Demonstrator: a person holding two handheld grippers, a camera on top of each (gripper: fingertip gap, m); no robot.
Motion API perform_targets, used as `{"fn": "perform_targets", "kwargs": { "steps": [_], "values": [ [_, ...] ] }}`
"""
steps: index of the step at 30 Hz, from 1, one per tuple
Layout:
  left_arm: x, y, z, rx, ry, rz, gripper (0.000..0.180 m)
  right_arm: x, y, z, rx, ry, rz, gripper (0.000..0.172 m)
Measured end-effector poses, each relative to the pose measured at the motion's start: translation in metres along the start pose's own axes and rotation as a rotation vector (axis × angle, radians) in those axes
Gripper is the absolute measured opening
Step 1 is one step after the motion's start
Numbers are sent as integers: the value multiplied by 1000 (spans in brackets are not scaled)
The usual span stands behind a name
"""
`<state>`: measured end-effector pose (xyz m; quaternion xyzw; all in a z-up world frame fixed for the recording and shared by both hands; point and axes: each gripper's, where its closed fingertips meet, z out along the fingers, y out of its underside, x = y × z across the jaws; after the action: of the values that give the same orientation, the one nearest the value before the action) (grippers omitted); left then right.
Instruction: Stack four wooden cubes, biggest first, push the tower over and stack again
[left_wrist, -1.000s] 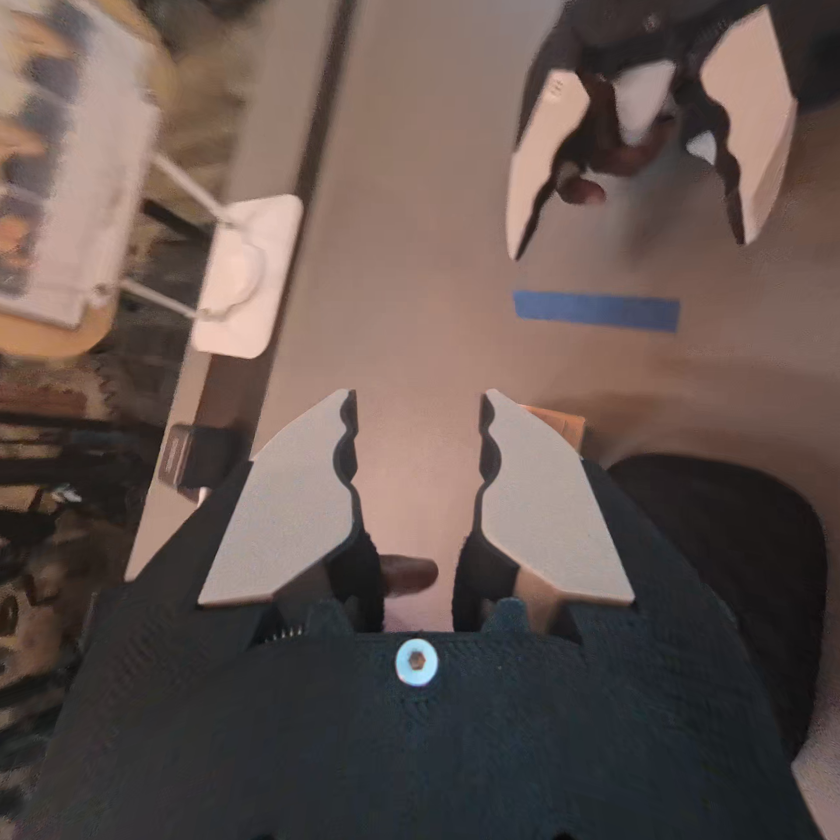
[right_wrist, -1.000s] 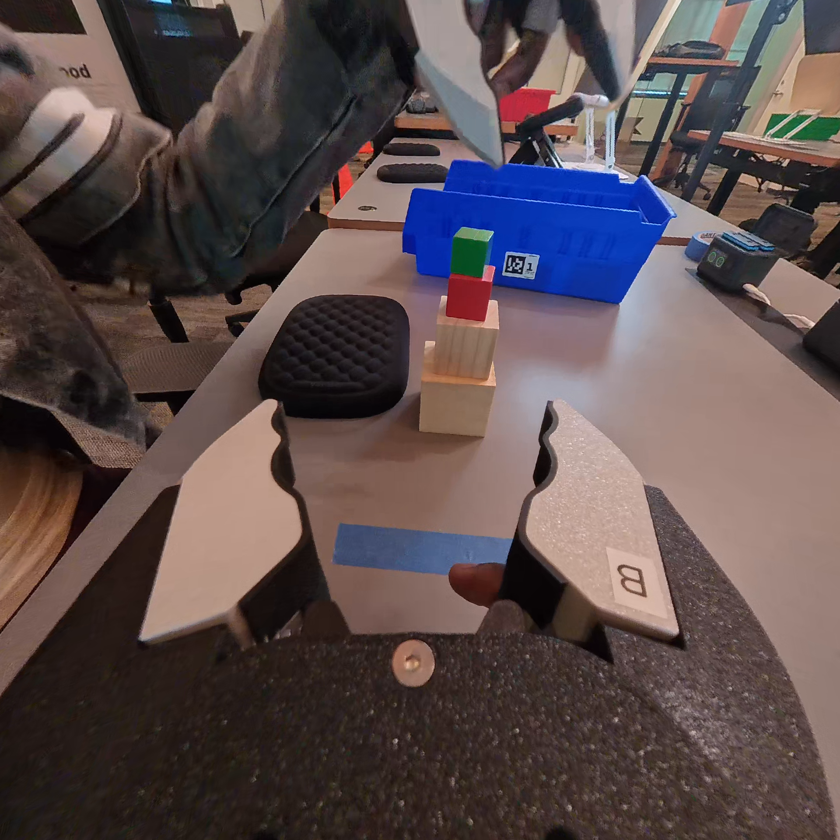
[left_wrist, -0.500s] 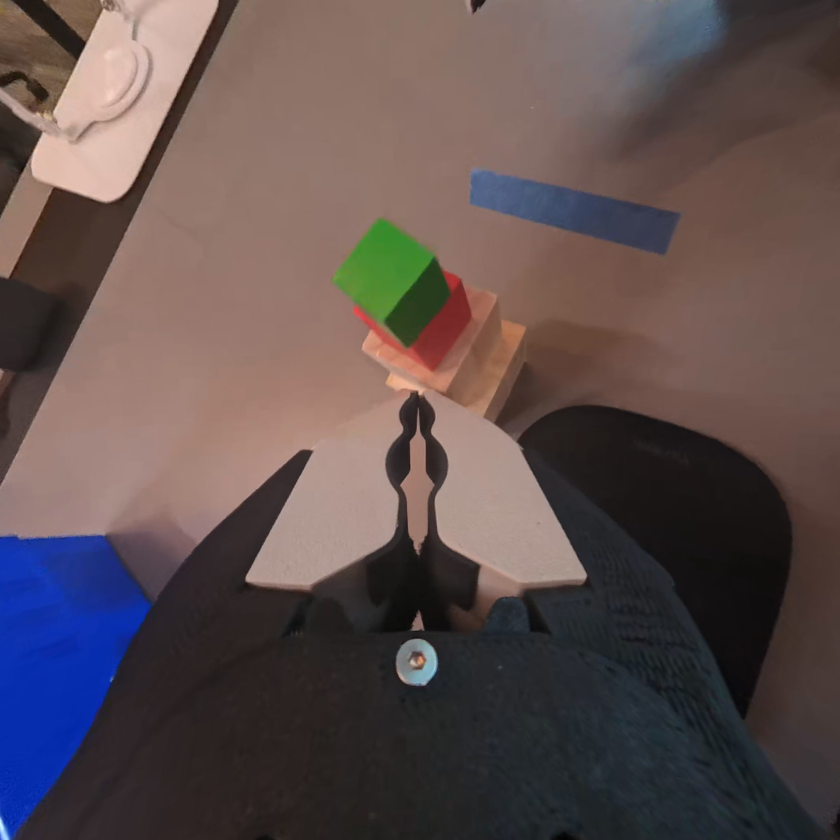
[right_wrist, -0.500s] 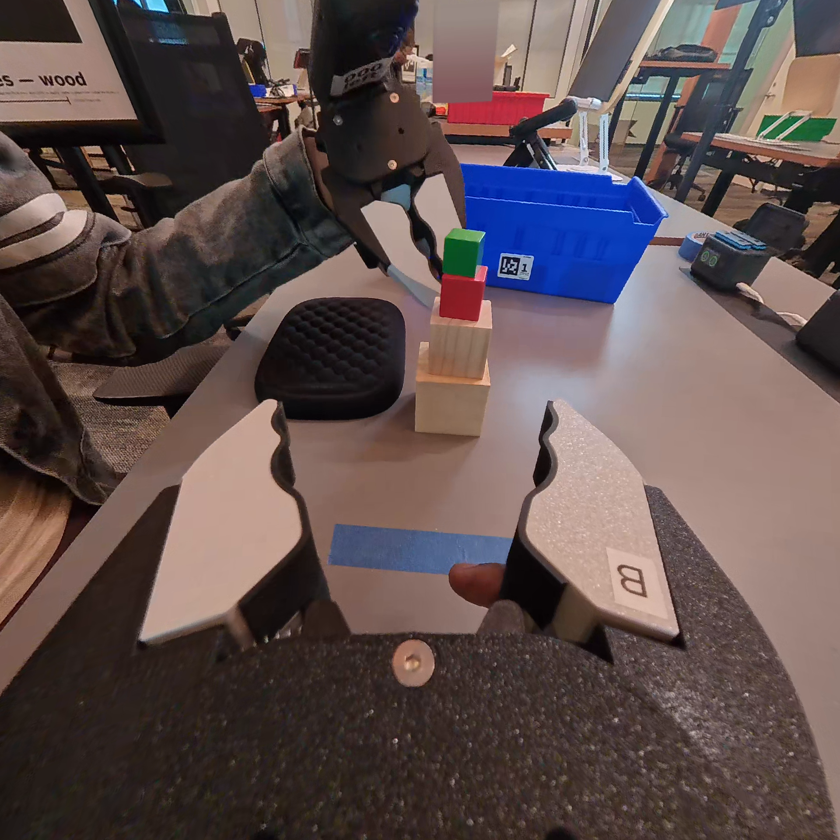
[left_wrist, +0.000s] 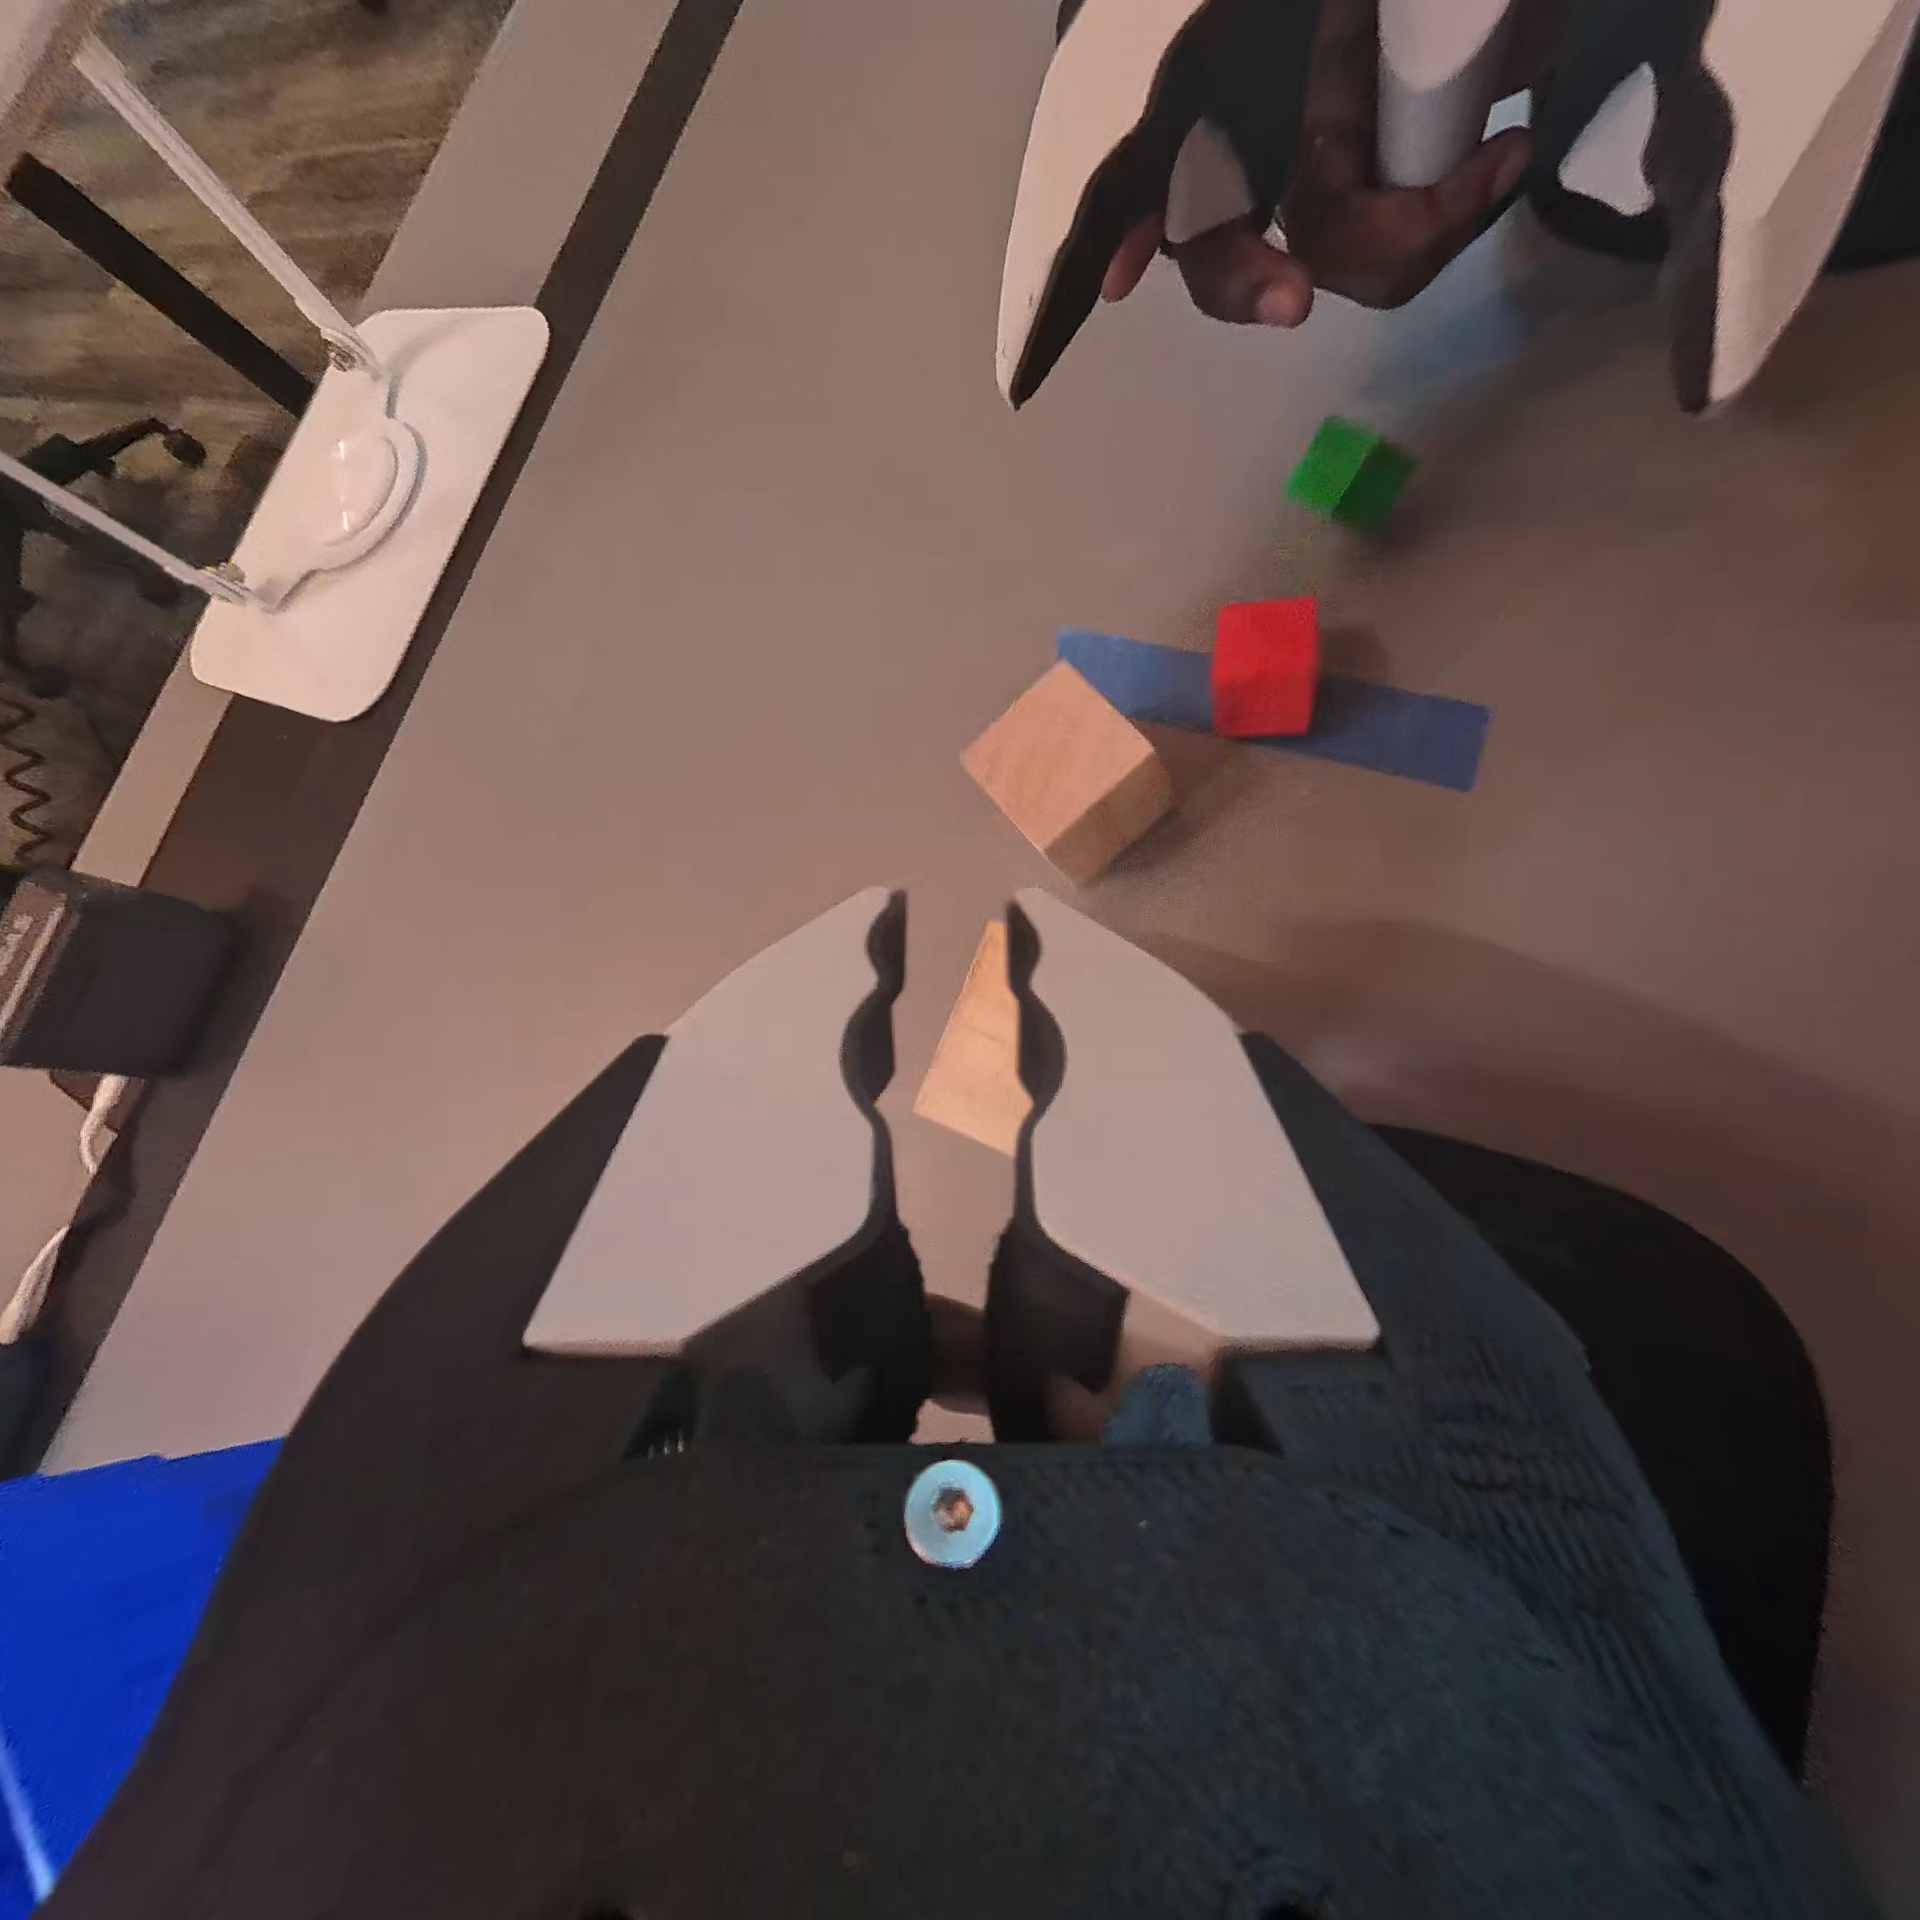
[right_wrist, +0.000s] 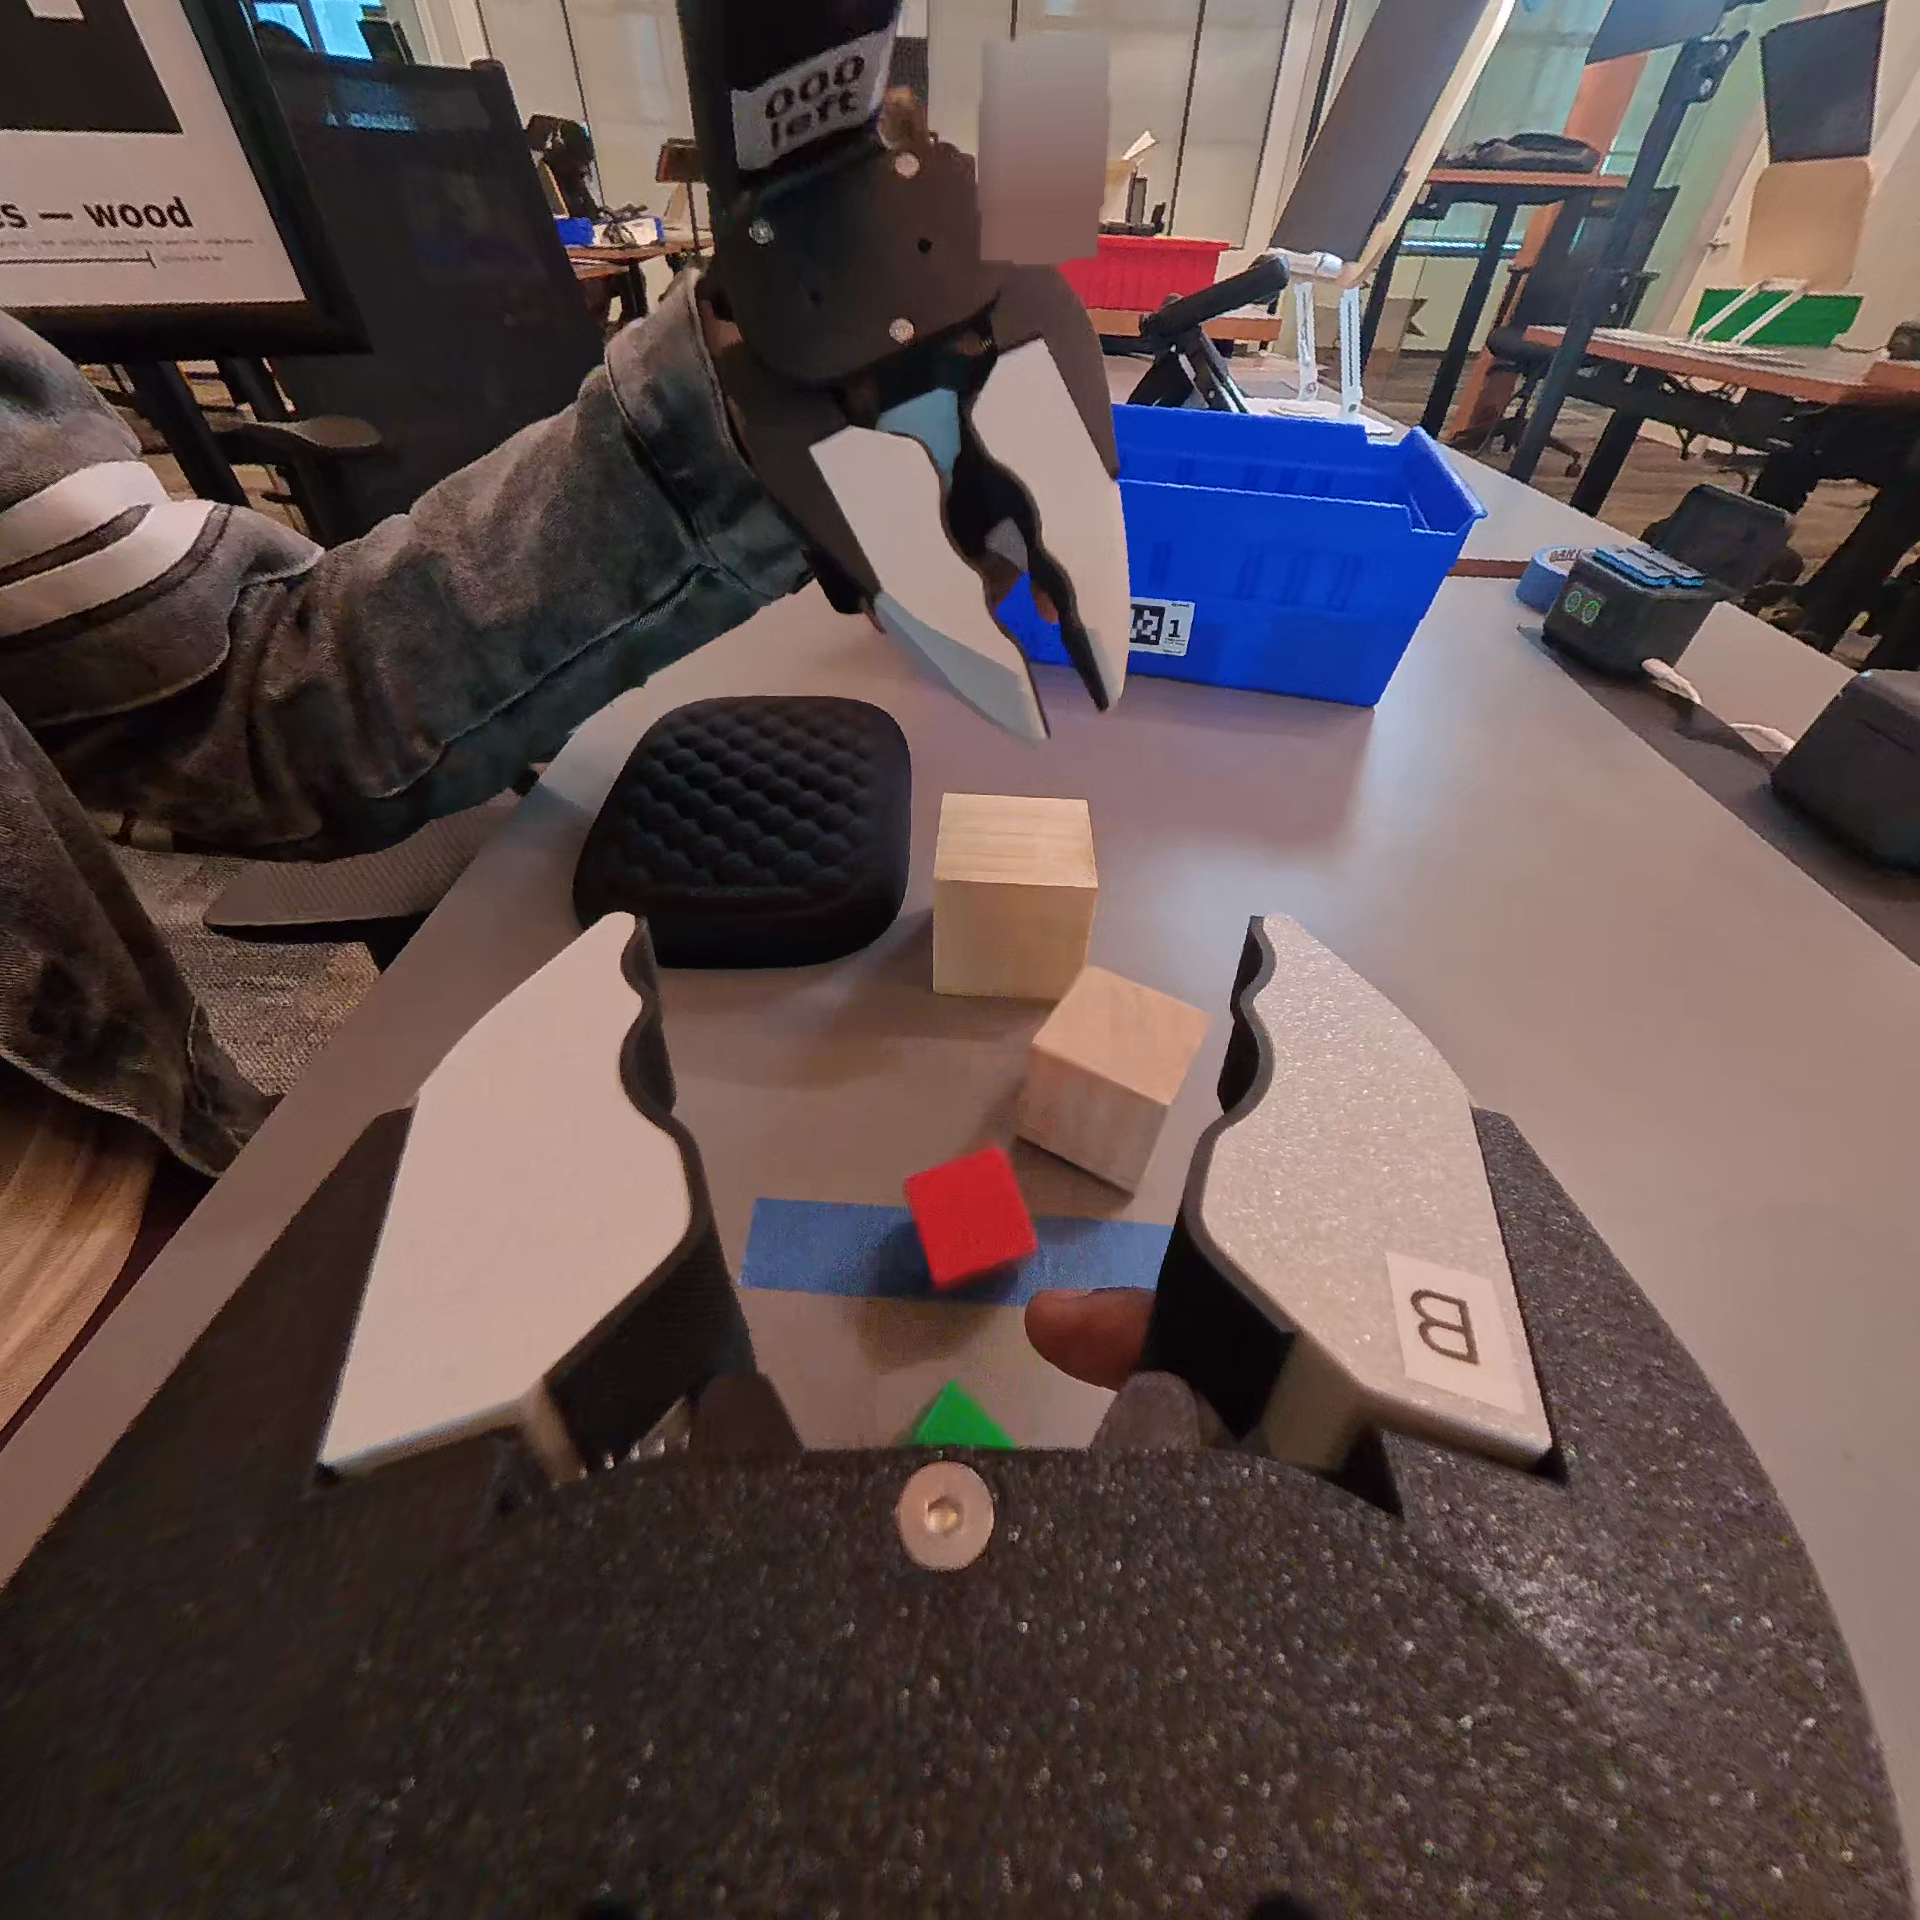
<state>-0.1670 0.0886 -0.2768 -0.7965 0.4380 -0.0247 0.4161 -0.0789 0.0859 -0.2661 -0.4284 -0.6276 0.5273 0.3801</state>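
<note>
The tower is down. The big natural wood cube (right_wrist: 1013, 894) stands on the grey table (right_wrist: 1455, 935). The medium natural cube (right_wrist: 1112, 1081) lies tilted in front of it. The red cube (right_wrist: 968, 1216) lies on the blue tape (right_wrist: 821, 1247), and the green cube (right_wrist: 951, 1418) lies nearest my right gripper. My left gripper (right_wrist: 1060, 707) hovers above the big cube with its jaws slightly parted and nothing in them. In the left wrist view the big cube (left_wrist: 977, 1049) shows below the fingers, untouched. My right gripper (right_wrist: 940, 925) is wide open and empty.
A black quilted pad (right_wrist: 748, 821) lies left of the cubes. A blue bin (right_wrist: 1278, 561) stands behind them. Black devices (right_wrist: 1621, 613) sit at the table's right edge. A white stand base (left_wrist: 364, 509) sits on the neighbouring table. Left tips to right tips: about 10 centimeters. About 5 centimeters separates my left fingertips from the big natural wood cube (right_wrist: 1013, 894).
My left gripper, shut, reached the tower's top; the medium, red and green cubes have since tumbled toward my right gripper. The left jaws have parted a little. The right gripper stayed open.
</note>
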Motion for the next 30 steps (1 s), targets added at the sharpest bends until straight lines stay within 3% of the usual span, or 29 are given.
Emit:
{"fn": "perform_targets", "kwargs": {
  "steps": [3,7,13,21,22,26,30],
  "values": [
    [6,7,-8,-58,50,47,50,-1,1,1,-4,-4,-1,104],
    [20,20,-7,-201,174,95,72,-2,2,2,-8,-16,4,105],
    [18,48,12,-473,260,221,74,-3,2,2,-8,-21,7,105],
    [26,76,29,-637,394,292,70,-2,3,1,-11,-20,5,105],
    [26,79,31,-637,398,299,62,-3,3,1,-11,-21,5,105],
    [21,68,37,-462,360,275,61,-3,3,2,-14,-22,3,105],
    [6,27,26,-92,287,40,61,1,-1,1,4,16,-31,102]
  ]
}}
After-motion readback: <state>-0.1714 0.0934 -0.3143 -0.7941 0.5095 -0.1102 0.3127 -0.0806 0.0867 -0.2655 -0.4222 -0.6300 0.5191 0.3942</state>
